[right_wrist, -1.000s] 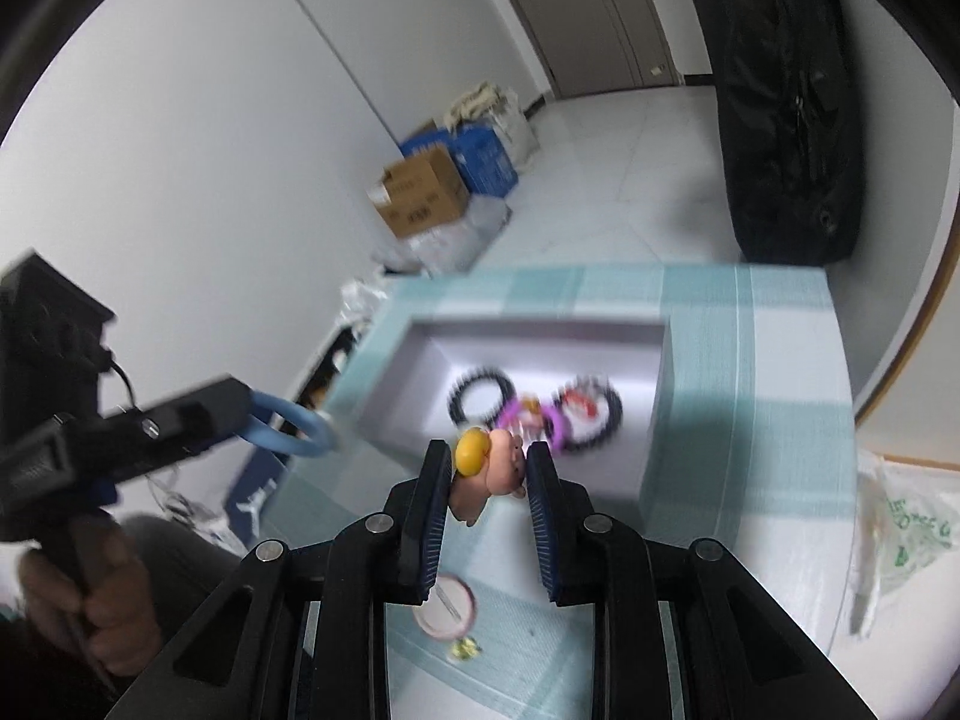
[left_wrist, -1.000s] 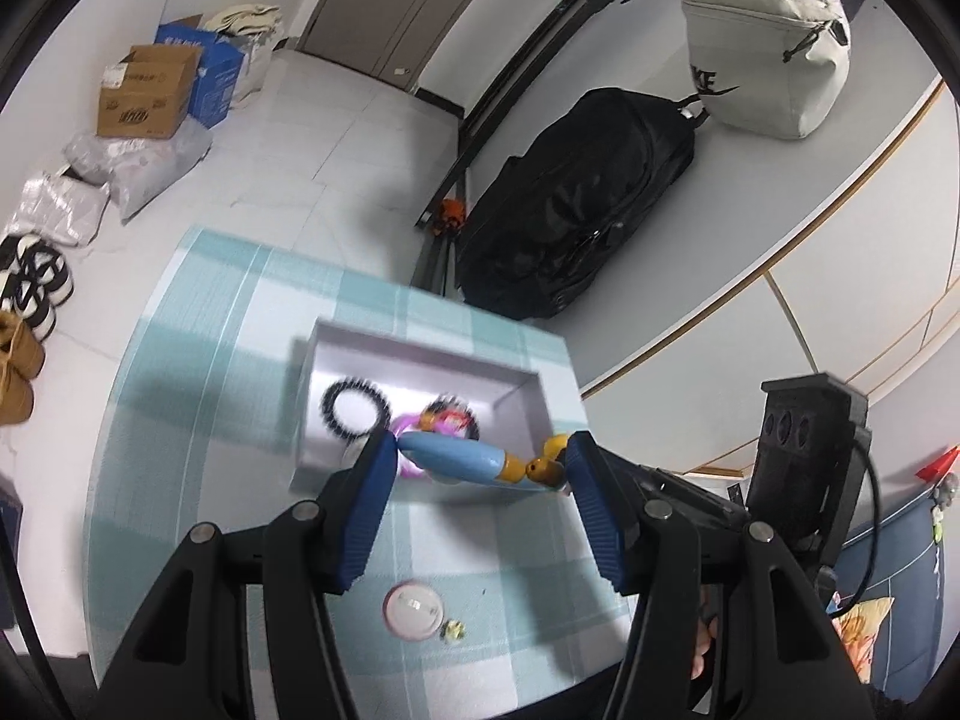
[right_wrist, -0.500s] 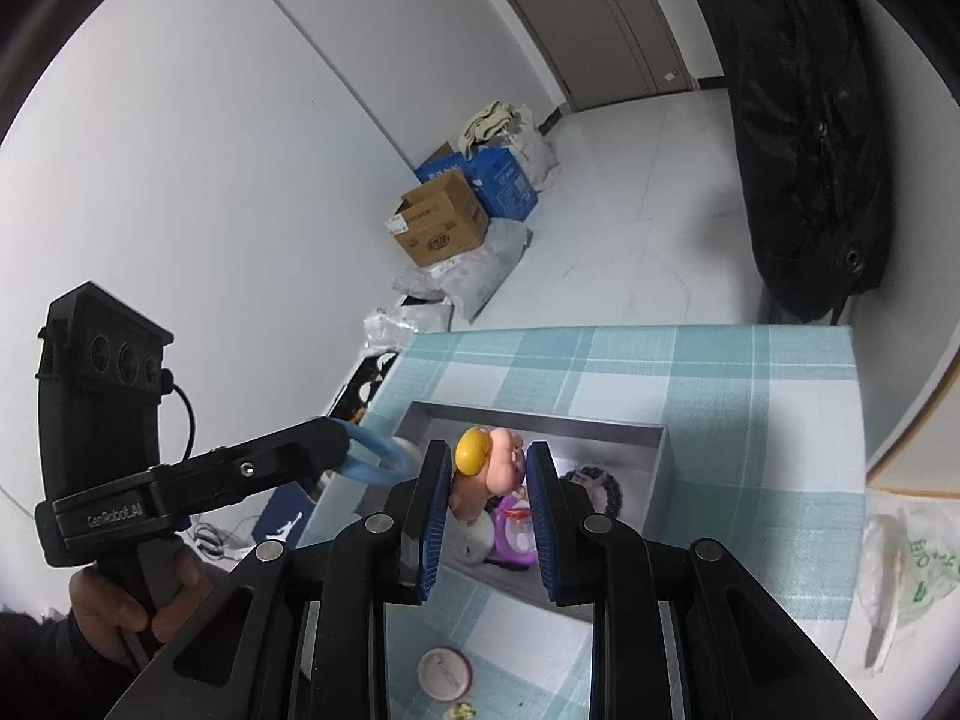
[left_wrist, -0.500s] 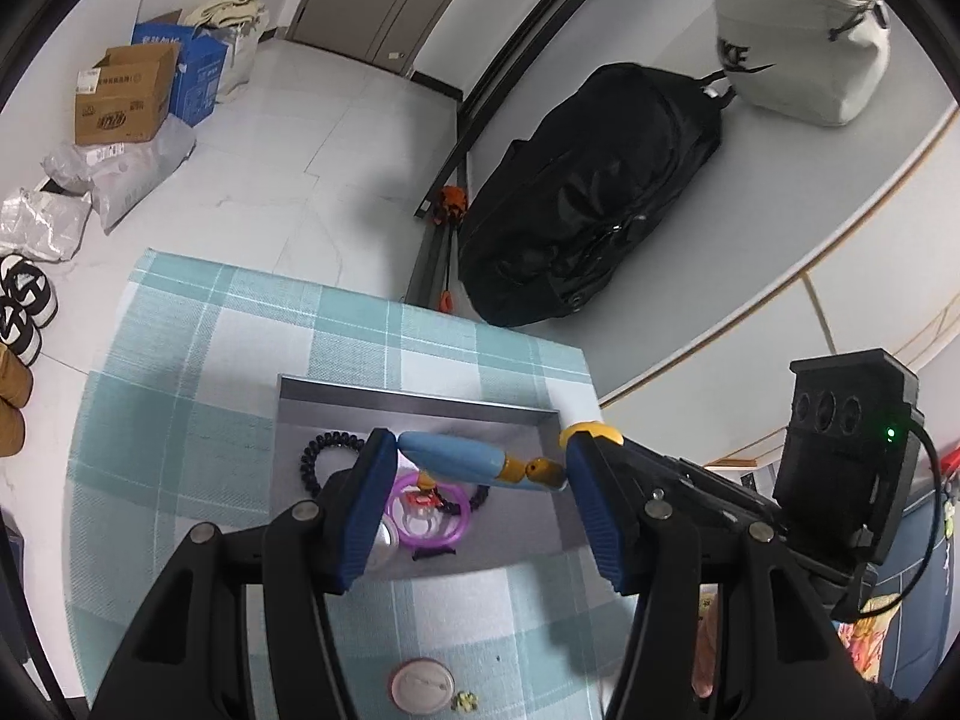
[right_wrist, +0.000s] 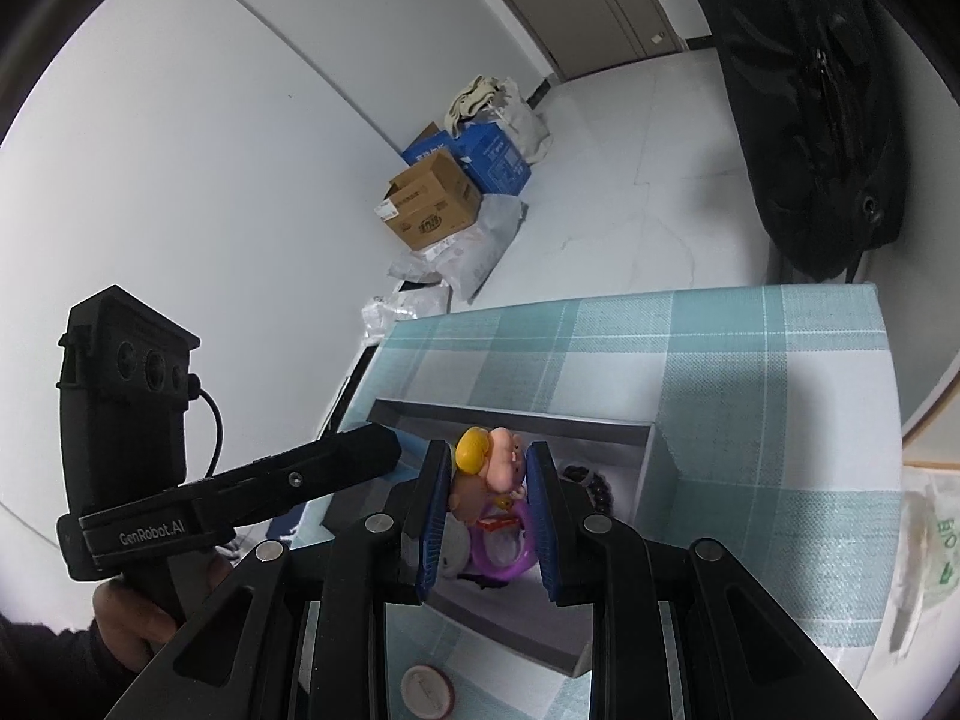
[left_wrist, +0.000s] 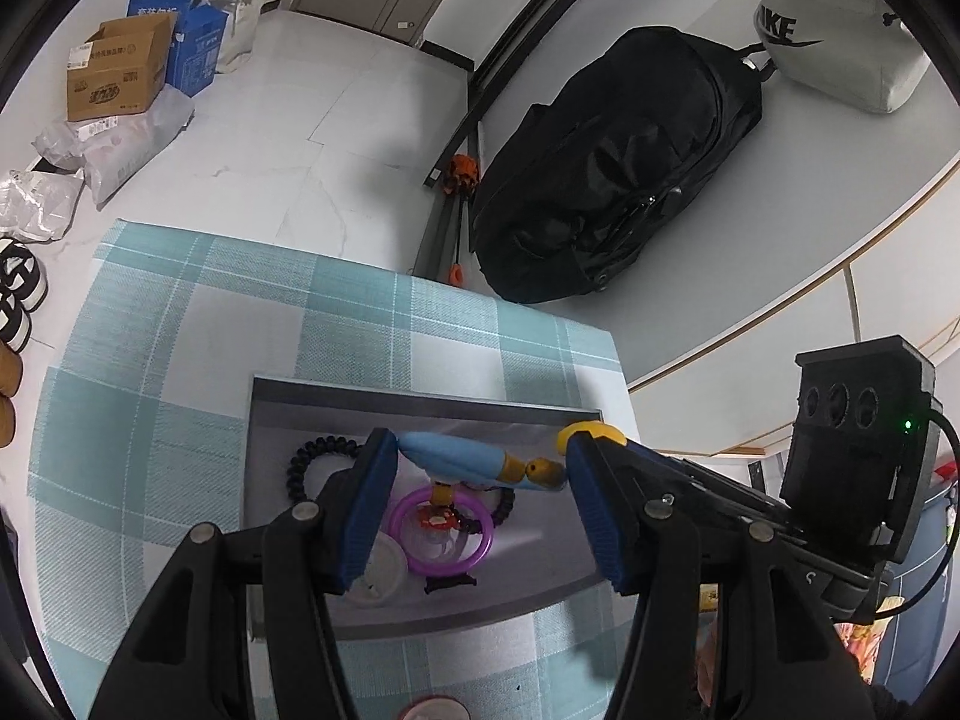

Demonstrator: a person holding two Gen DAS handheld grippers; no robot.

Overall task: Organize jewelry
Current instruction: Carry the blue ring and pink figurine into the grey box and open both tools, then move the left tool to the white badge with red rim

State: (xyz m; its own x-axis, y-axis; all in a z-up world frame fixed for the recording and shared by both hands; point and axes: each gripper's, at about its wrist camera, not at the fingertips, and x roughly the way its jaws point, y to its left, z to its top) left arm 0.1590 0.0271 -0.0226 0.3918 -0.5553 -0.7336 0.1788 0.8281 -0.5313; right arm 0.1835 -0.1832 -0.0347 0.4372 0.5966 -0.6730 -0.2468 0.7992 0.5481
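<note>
Counter (left_wrist: pixel 150 360): teal-and-white check cloth over it, floor beyond w/ a black bag (left_wrist: pixel 612 180) and cardboard boxes (left_wrist: pixel 114 78).
Tray (left_wrist: pixel 420 402): grey, shallow, sits mid-counter under both my tongs; in rt view its far wall (right_wrist: pixel 510 417) runs just behind the figure.
My left tongs (left_wrist: pixel 480 480): blue pads partway apart, clamped end-to-end on a blue bracelet (left_wrist: pixel 462 462) w/ yellow beads, which spans the gap above the tray. In rt view they come in from the left (right_wrist: pixel 384 450), my hand (right_wrist: pixel 138 606) on the grip.
My right tongs (right_wrist: pixel 489 480): pads close together, clamped on a small pink figure charm (right_wrist: pixel 498 468) w/ a yellow top, held over the tray. In left view they reach in from the right (left_wrist: pixel 606 456), yellow bit at the tip.
Purple ring (left_wrist: pixel 444 534): lies flat on tray floor, under the bracelet; something red-and-white inside it, prob a small charm, too blurry to be sure.
Black coil band (left_wrist: pixel 312 456): on tray floor, left part, partly behind my left pad.
White round thing (left_wrist: pixel 378 570): on tray floor beside the purple ring, half hidden by my left finger.
Round pink-rimmed lid (right_wrist: pixel 426 690): on the cloth, outside the tray, near edge.
</note>
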